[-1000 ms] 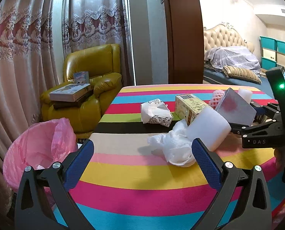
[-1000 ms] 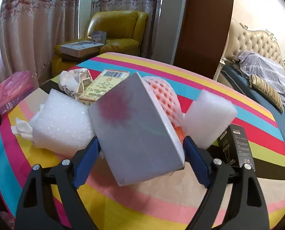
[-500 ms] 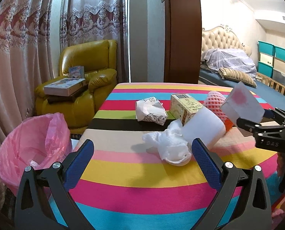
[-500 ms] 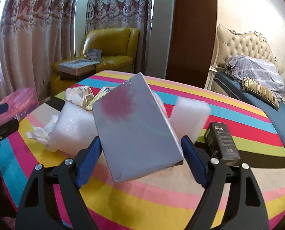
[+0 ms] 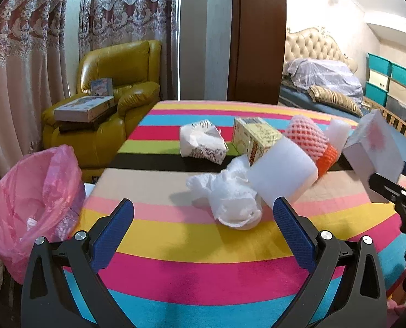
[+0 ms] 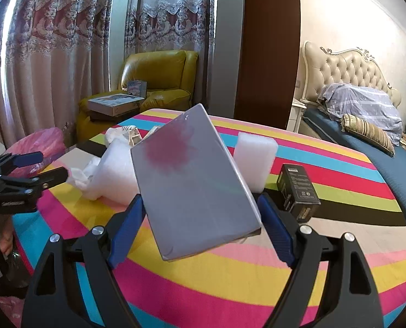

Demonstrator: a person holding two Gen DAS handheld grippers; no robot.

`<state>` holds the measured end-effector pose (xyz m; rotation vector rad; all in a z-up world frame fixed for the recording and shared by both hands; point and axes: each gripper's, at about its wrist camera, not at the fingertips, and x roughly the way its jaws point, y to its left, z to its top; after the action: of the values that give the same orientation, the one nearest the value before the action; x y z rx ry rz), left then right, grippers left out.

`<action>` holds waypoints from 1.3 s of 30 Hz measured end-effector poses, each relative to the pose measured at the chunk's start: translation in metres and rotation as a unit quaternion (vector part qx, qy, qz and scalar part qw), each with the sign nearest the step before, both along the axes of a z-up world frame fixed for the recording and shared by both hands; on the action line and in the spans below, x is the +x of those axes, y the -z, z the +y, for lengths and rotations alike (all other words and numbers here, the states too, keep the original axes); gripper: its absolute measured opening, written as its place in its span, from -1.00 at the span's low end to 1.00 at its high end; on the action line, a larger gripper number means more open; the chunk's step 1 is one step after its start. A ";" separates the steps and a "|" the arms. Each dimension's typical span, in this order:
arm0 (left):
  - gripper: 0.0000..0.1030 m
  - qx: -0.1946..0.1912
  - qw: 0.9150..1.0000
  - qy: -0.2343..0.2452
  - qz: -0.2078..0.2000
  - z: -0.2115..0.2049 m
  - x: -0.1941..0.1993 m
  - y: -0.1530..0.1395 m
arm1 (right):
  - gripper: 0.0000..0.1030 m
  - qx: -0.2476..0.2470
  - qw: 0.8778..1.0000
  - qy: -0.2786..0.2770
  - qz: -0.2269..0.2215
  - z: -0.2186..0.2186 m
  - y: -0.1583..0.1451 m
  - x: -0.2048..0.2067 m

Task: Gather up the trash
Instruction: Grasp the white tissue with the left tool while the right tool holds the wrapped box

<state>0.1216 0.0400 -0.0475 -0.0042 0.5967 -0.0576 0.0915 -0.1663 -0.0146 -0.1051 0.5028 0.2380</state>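
Note:
My right gripper [image 6: 200, 216] is shut on a flat grey box with a red blotch [image 6: 192, 183] and holds it tilted above the striped table [image 6: 230, 281]; the box also shows in the left wrist view [image 5: 375, 147]. My left gripper [image 5: 203, 224] is open and empty above the table's near edge. Ahead of it lie crumpled white tissue [image 5: 227, 196], a white foam roll [image 5: 282, 172], a yellow carton [image 5: 254, 136], a crumpled paper bag [image 5: 200, 142] and red fruit netting [image 5: 309, 136]. A bin lined with a pink bag [image 5: 30, 196] stands at the left.
A white foam block [image 6: 254, 155] and a black box [image 6: 298, 188] lie on the table behind the grey box. A yellow armchair [image 5: 115, 95] with boxes stands beyond the bin. A bed [image 6: 367, 114] is at the right, curtains at the left.
My right gripper has lifted the grey box up off the pile and drawn it back. My left gripper has pulled back a little from the table.

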 end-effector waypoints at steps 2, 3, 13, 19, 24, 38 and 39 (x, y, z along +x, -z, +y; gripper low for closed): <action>0.86 0.003 1.000 -0.003 0.011 -0.003 0.004 0.004 | 0.57 0.001 1.000 -0.003 0.003 -0.001 0.002 -0.004; 0.86 0.003 1.000 -0.003 0.016 -0.004 0.005 0.006 | 0.57 0.003 1.000 -0.005 0.005 -0.001 0.004 -0.005; 0.52 0.015 0.998 -0.009 0.058 -0.018 0.028 0.017 | 0.57 0.015 1.000 -0.012 0.012 -0.002 0.013 -0.009; 0.18 0.006 0.997 0.008 0.078 -0.025 0.047 0.023 | 0.57 0.000 1.000 -0.015 0.014 0.005 0.013 -0.008; -0.32 0.018 0.998 0.035 0.050 -0.037 0.037 0.018 | 0.57 -0.022 0.999 -0.025 0.011 0.018 0.014 -0.011; -0.33 0.016 0.999 0.008 -0.041 -0.013 -0.022 -0.017 | 0.57 -0.052 0.998 -0.038 -0.004 0.038 0.010 -0.024; -0.33 0.016 0.999 0.004 -0.045 -0.010 -0.026 -0.018 | 0.57 -0.054 0.998 -0.038 -0.005 0.039 0.009 -0.024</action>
<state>0.0958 0.0295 -0.0295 0.0318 0.5077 -0.0546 0.0674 -0.1270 -0.0239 -0.2301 0.5018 0.2849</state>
